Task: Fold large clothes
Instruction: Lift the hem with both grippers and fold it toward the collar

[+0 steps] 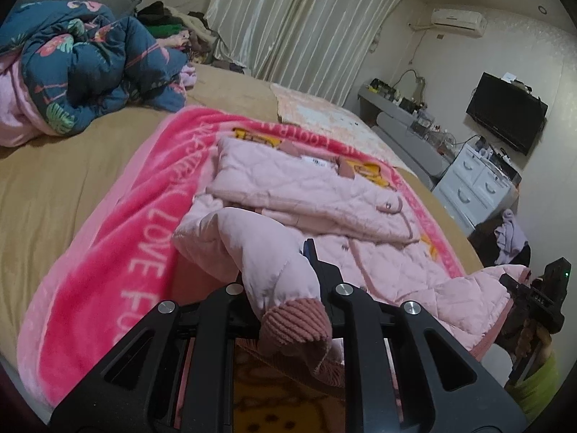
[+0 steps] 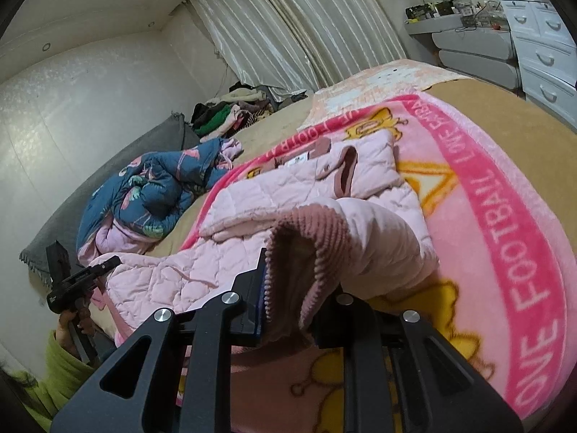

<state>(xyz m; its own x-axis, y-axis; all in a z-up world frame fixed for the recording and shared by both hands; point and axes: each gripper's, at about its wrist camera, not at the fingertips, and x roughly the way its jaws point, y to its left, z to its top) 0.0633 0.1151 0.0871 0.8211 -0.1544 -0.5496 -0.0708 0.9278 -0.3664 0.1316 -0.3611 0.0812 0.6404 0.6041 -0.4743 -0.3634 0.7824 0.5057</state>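
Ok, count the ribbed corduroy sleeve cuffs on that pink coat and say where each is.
2. One ribbed cuff is pinched in the left gripper, the other cuff in the right gripper, both at the coat's near end. Neither looks hidden.

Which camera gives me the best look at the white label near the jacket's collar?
The left wrist view. There the label sits near the middle of the frame, facing the camera, on the pink jacket. The right wrist view shows the same label smaller, tilted and farther off. Its print cannot be read in either view.
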